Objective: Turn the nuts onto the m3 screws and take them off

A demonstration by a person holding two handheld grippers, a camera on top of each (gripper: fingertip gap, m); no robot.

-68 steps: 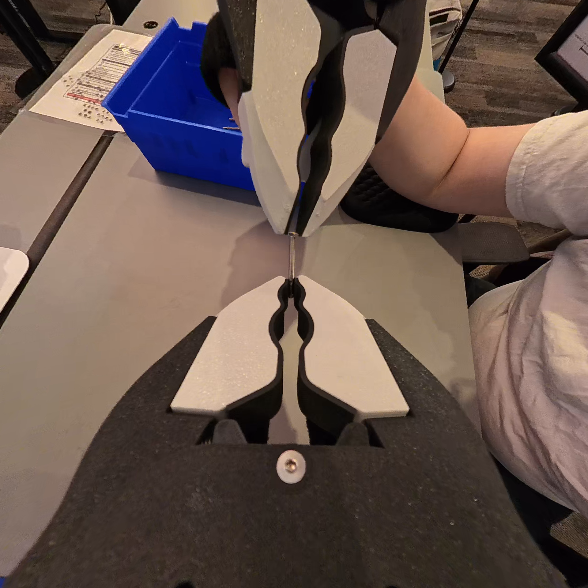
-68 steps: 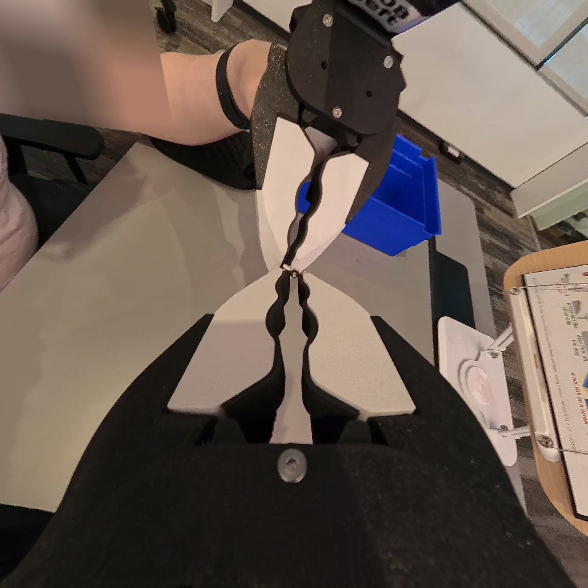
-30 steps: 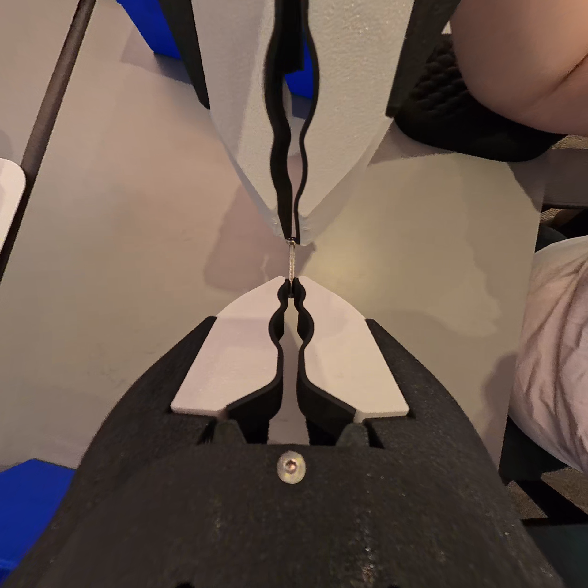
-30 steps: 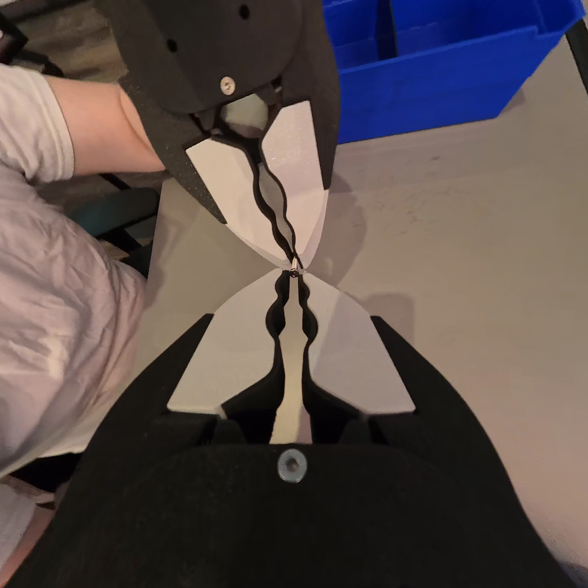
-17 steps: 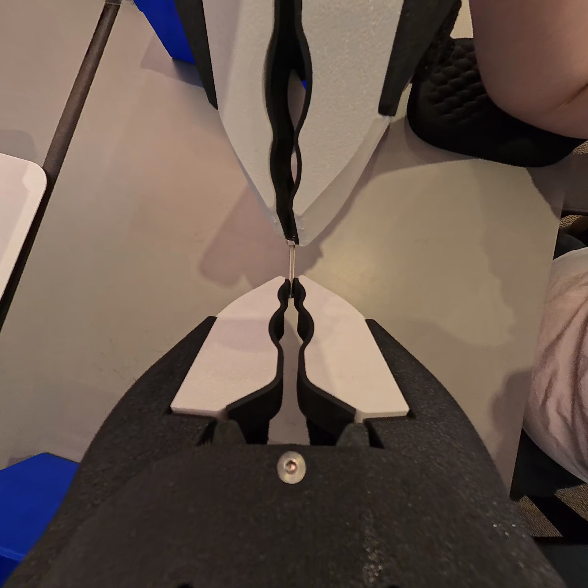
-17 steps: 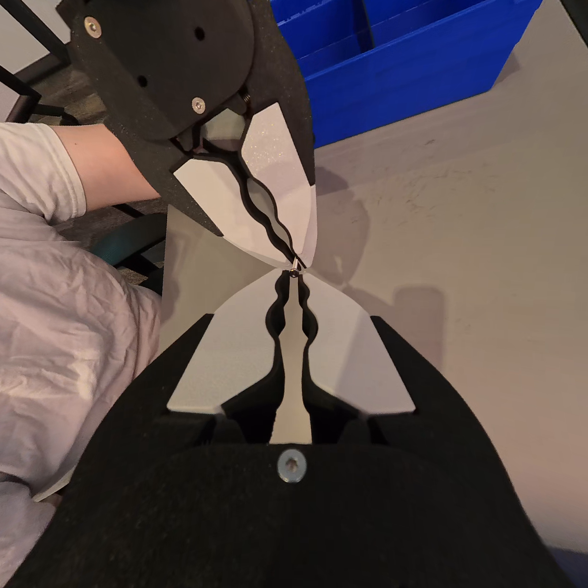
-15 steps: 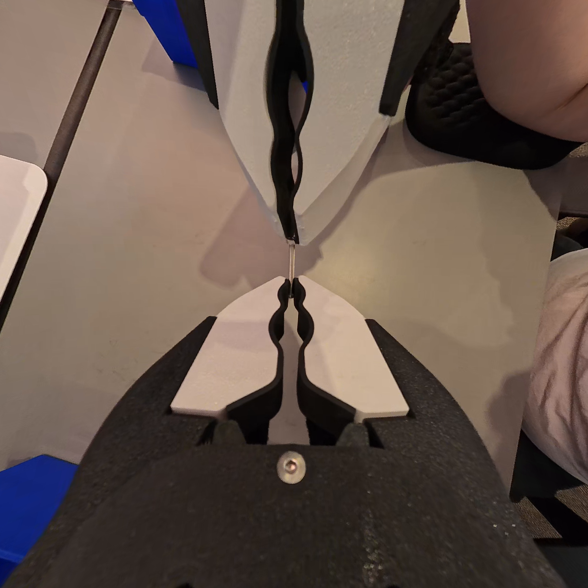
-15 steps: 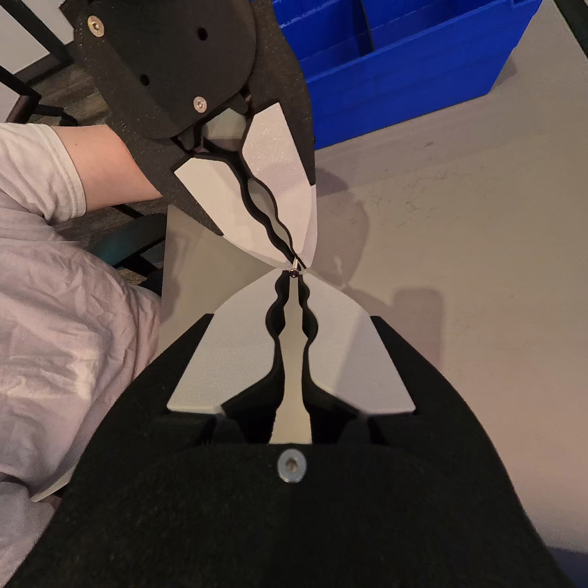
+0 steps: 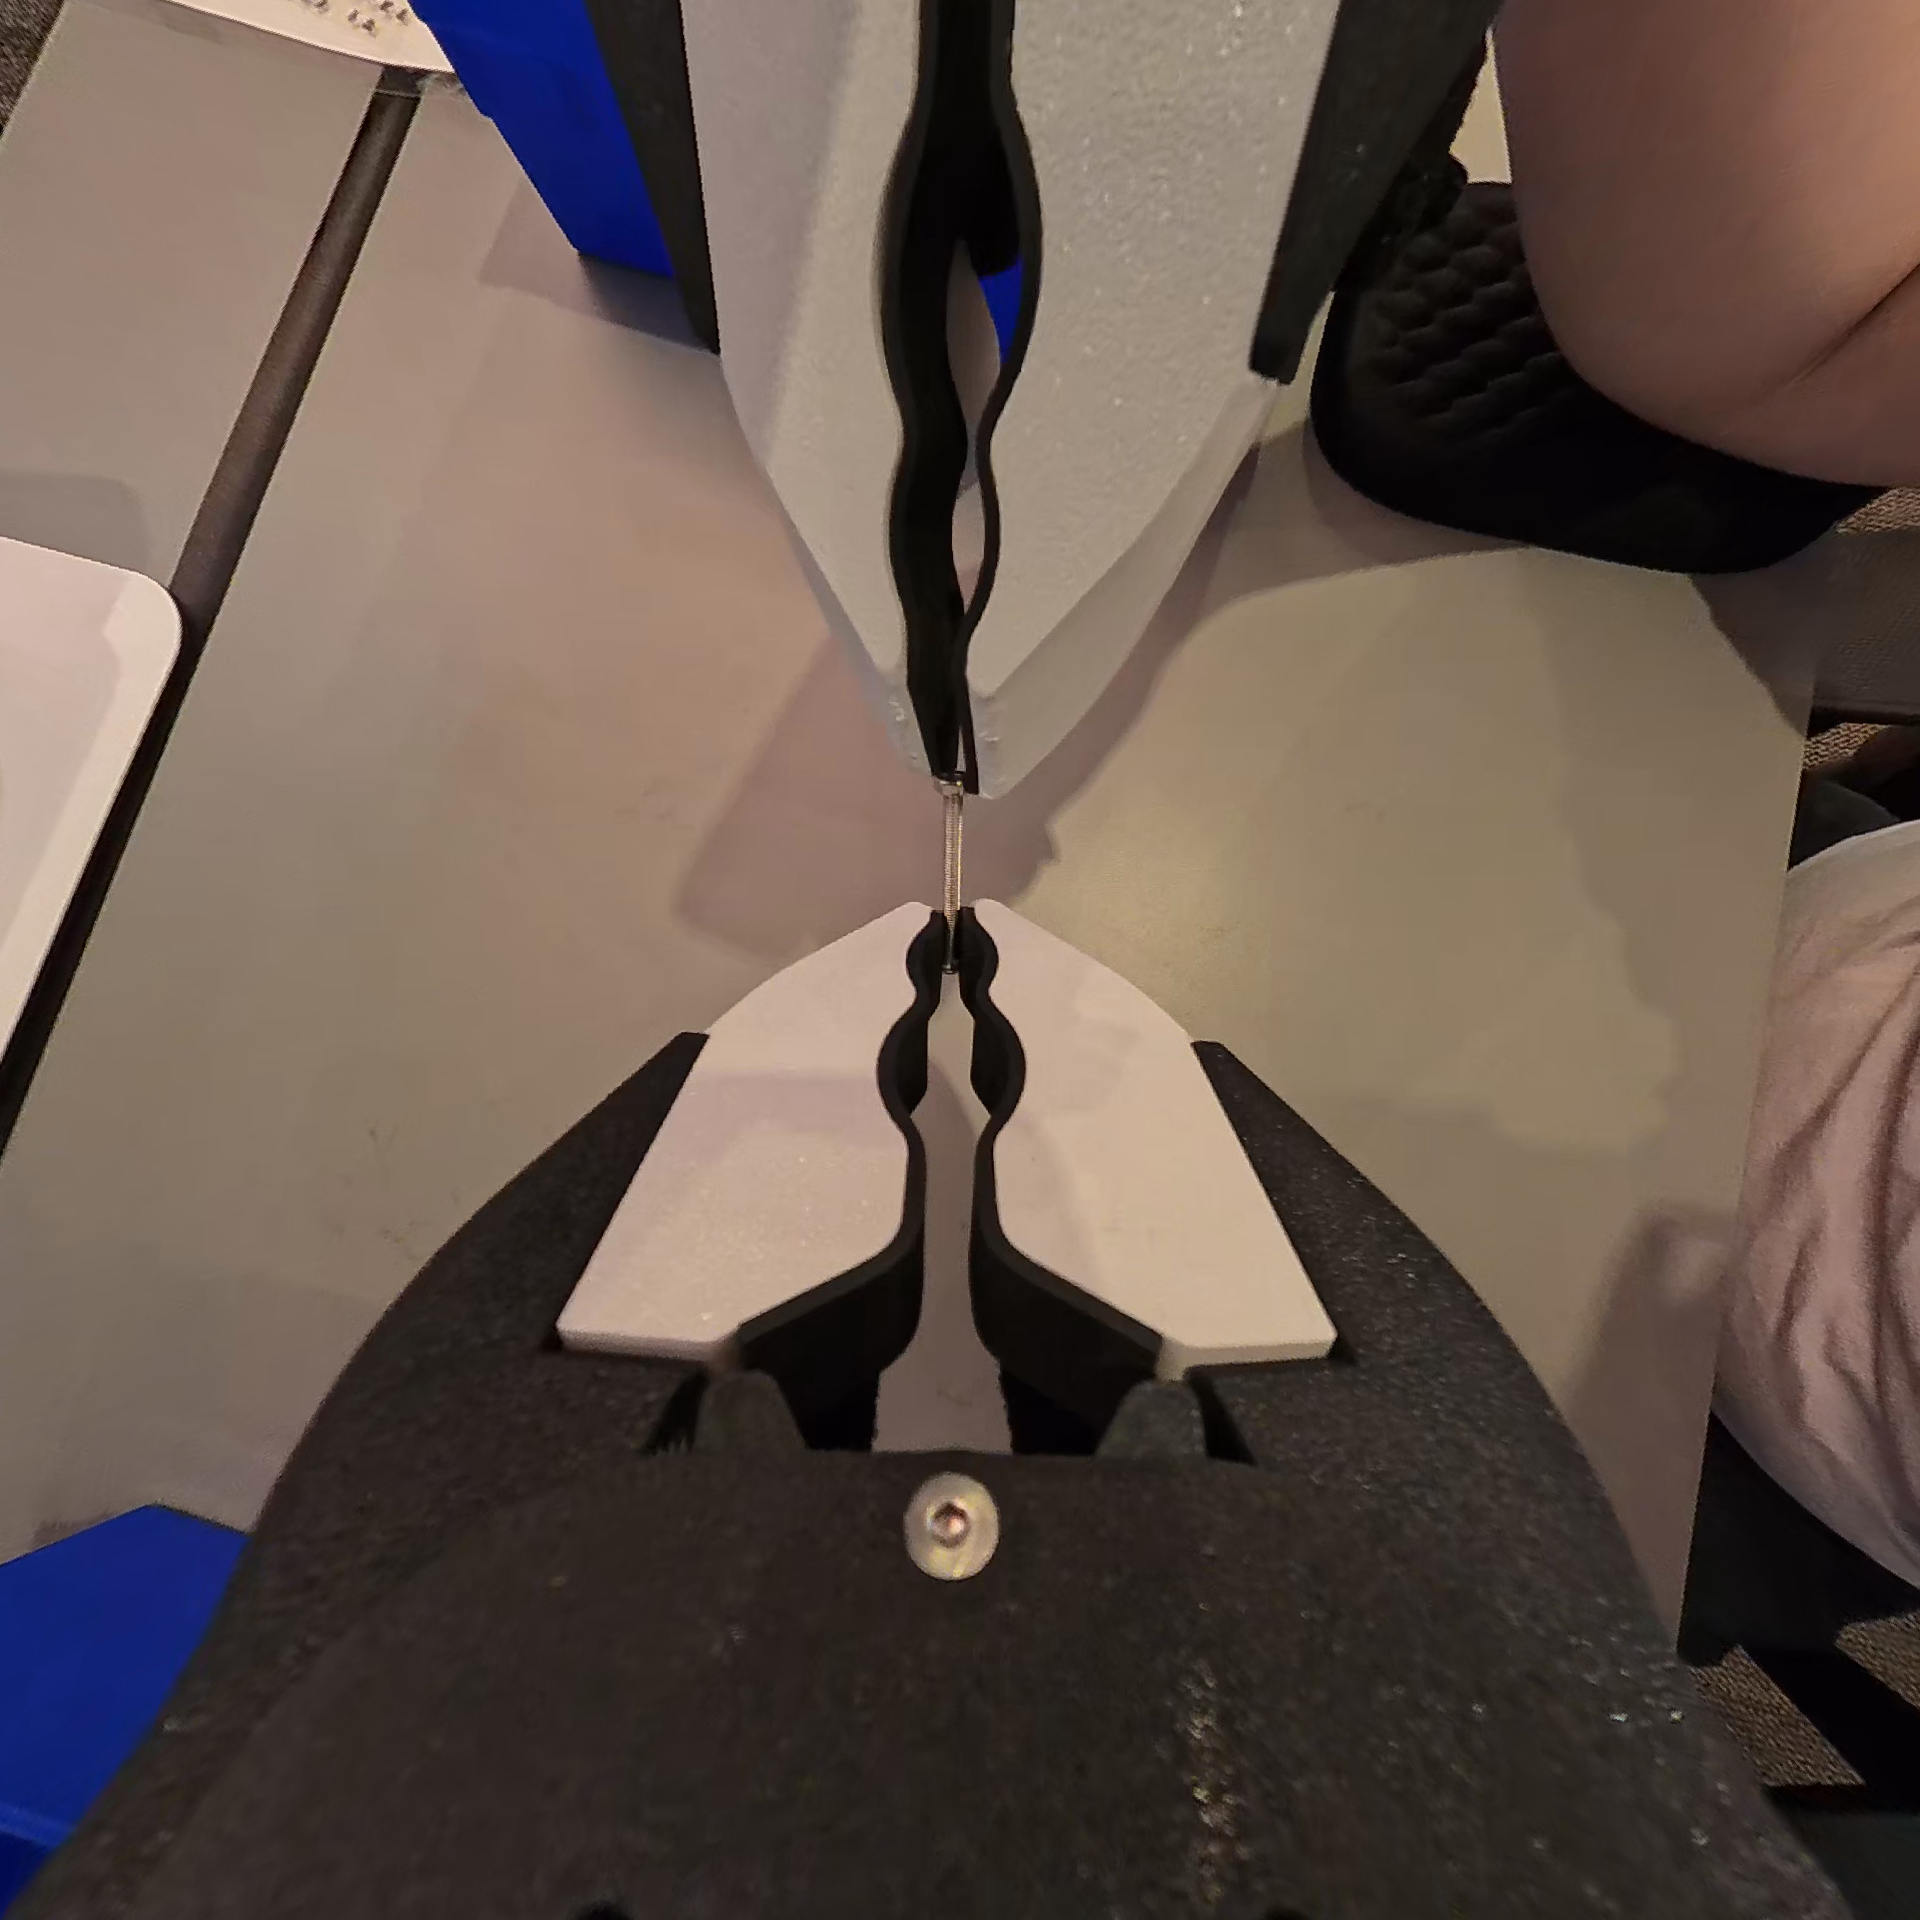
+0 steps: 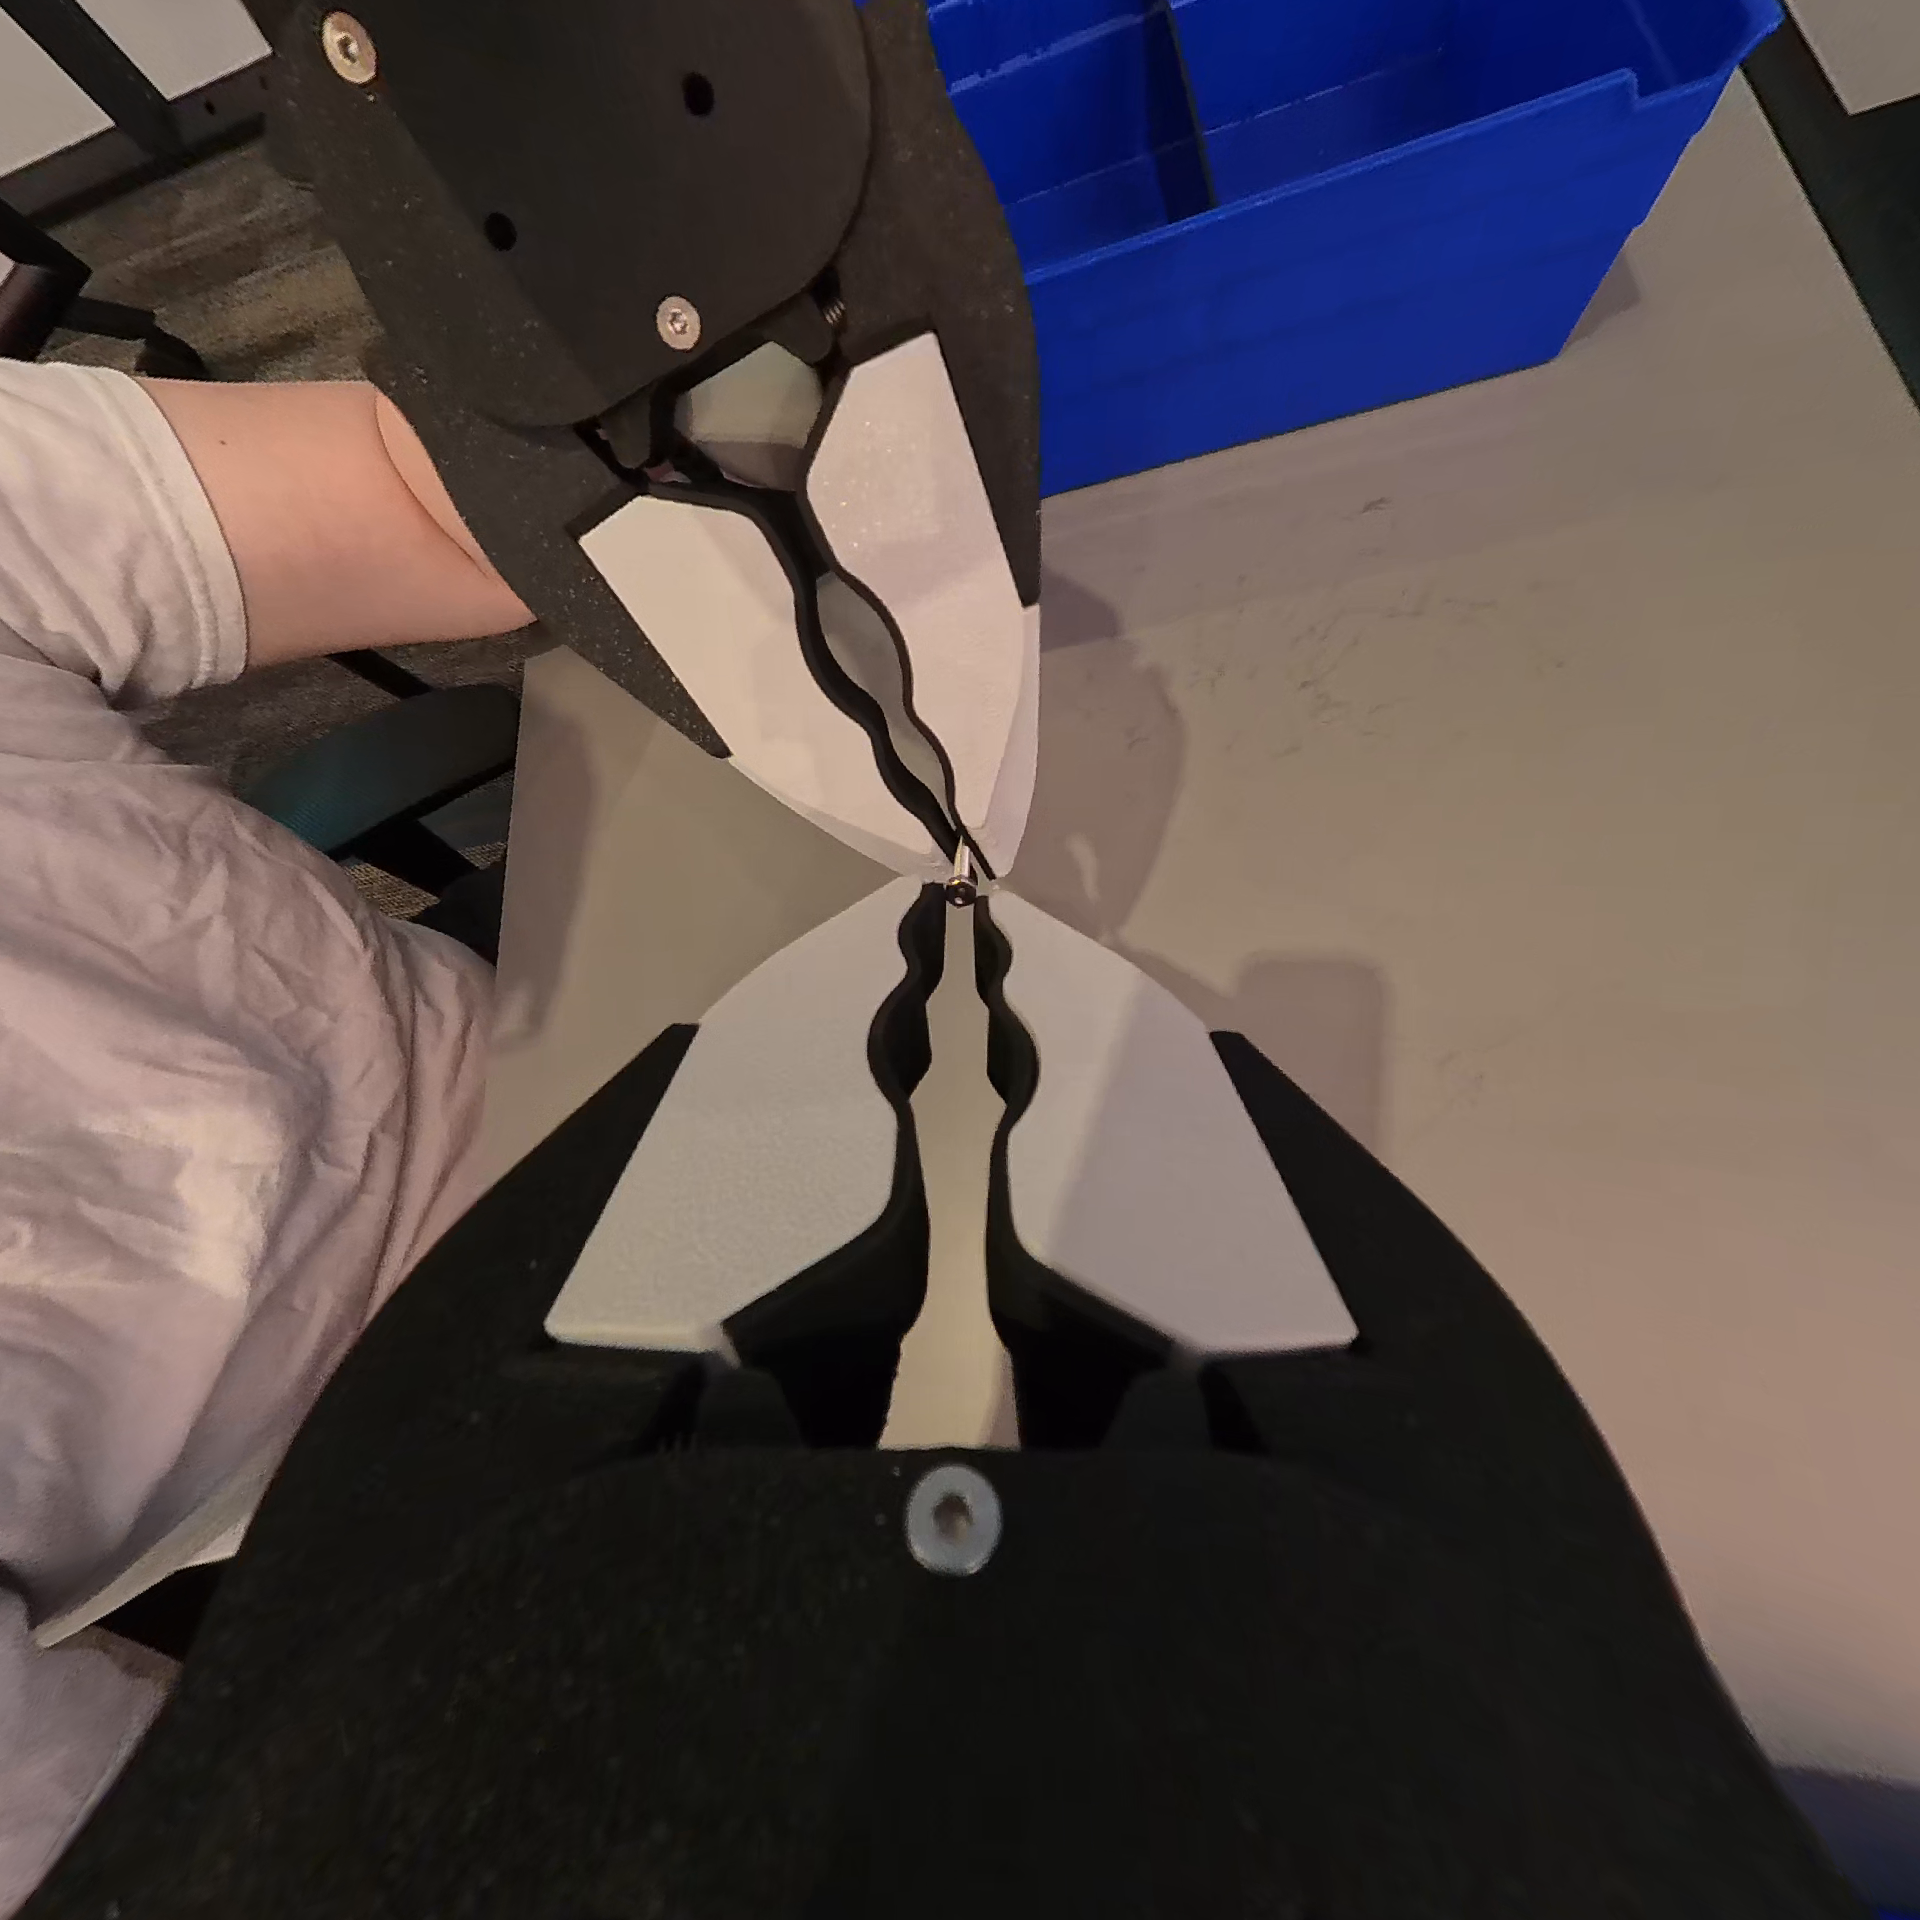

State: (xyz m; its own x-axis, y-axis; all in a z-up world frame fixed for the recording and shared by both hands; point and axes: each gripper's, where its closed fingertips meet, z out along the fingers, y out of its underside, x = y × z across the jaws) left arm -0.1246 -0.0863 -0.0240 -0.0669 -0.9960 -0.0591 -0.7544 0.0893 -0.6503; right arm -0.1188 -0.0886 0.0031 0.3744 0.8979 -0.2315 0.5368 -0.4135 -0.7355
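Screw is pinched at one end in your left gripper, its long axis running straight across to your right gripper, clamped on the other end; nut's too tiny to spot. Blue bin sits behind on the grey table.

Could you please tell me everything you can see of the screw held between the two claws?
The screw is a thin, silvery, threaded metal rod. It hangs in the air above the grey table. The left claw is shut on one end; the right claw pinches the other, where something small and metallic shows.
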